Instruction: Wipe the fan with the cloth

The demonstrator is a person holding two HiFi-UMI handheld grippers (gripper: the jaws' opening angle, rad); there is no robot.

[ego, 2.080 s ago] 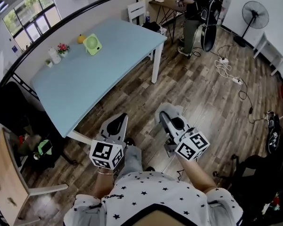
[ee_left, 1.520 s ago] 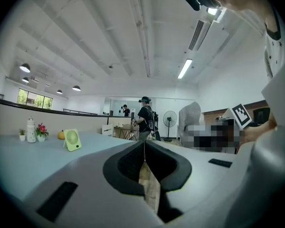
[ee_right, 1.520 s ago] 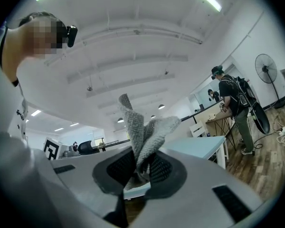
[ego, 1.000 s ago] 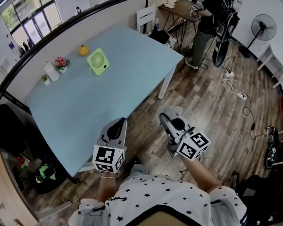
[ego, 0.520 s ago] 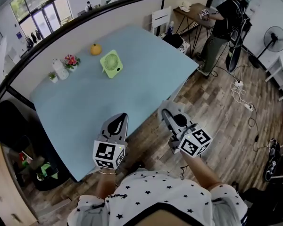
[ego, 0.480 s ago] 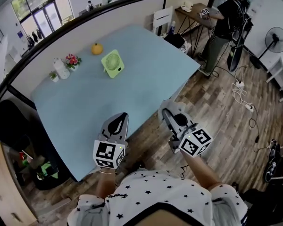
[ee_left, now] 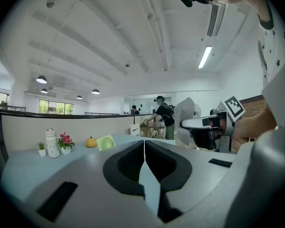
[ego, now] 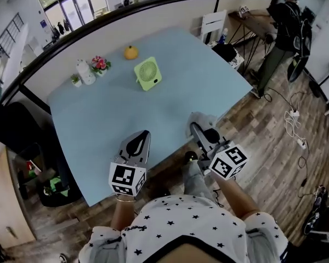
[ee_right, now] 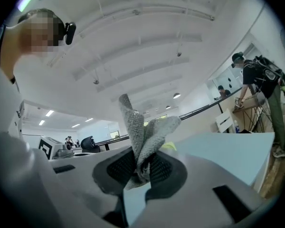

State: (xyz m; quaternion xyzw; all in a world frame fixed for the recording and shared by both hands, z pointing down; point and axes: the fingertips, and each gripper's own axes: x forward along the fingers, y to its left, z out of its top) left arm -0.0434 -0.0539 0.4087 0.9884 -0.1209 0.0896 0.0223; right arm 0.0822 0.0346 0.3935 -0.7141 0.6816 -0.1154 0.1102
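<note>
— Tongs: count and state?
— Two. Left tongs (ego: 142,136) (ee_left: 144,145): jaws pressed together, nothing between them. Right tongs (ego: 196,128) (ee_right: 141,167): clamped on one grey knit cloth (ego: 200,118) (ee_right: 143,129), bunched and standing up out of the jaws.
— Where are they?
— Left over the near part of the pale blue worktop (ego: 208,75). Right at its near edge, wood floor (ego: 274,130) just beyond.
— The fan?
— One, green and square (ego: 148,73) (ee_left: 104,142), upright on the far part of the worktop, well apart from both tongs. Near it, one orange round thing (ego: 131,52). Further left, close together: one pot of red flowers (ego: 100,63), one white jar (ego: 86,73), one small green plant (ego: 75,80).
— Anyone else?
— One person (ego: 285,21) in dark clothes at a desk beyond.
— Change from two seconds ago?
— Then my tongs hung over floor, worktop well ahead. Now the worktop lies under them and the fan sits nearer. Cloth gripped the same.
</note>
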